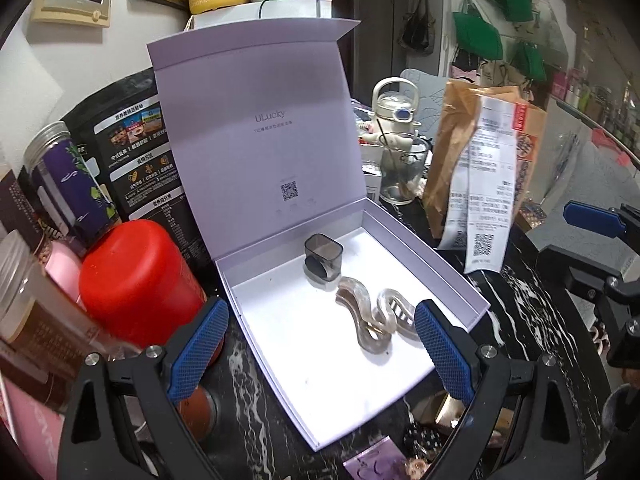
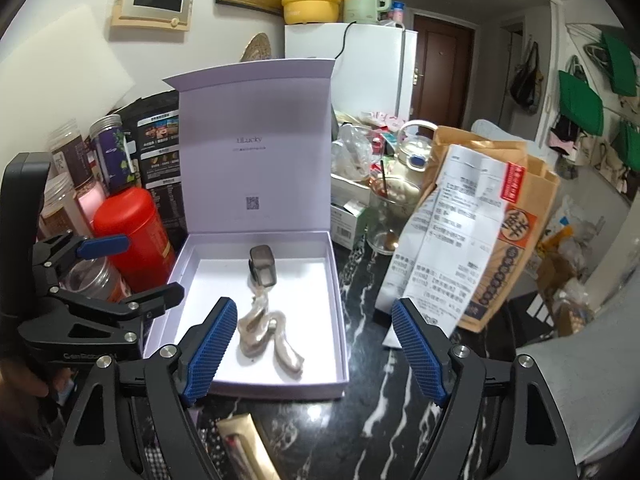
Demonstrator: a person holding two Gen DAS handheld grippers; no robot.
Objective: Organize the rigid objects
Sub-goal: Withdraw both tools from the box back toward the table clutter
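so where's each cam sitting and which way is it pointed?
Left wrist: on the left gripper, looking forward and down into the open lavender box from its near-left corner; its own blue fingers frame the view and the right gripper shows at right.
Right wrist: on the right gripper, facing the box's front edge; the left gripper shows at left.
Shared: box, hair claw, grey case, red canister.

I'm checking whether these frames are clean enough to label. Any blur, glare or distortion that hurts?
Left wrist view: strong fisheye bending and dark corners; the hair clip in the open box is sharp, and the box floor is bright but readable. Right wrist view: same curvature; the receipt on the paper bag looks soft, its print unreadable.
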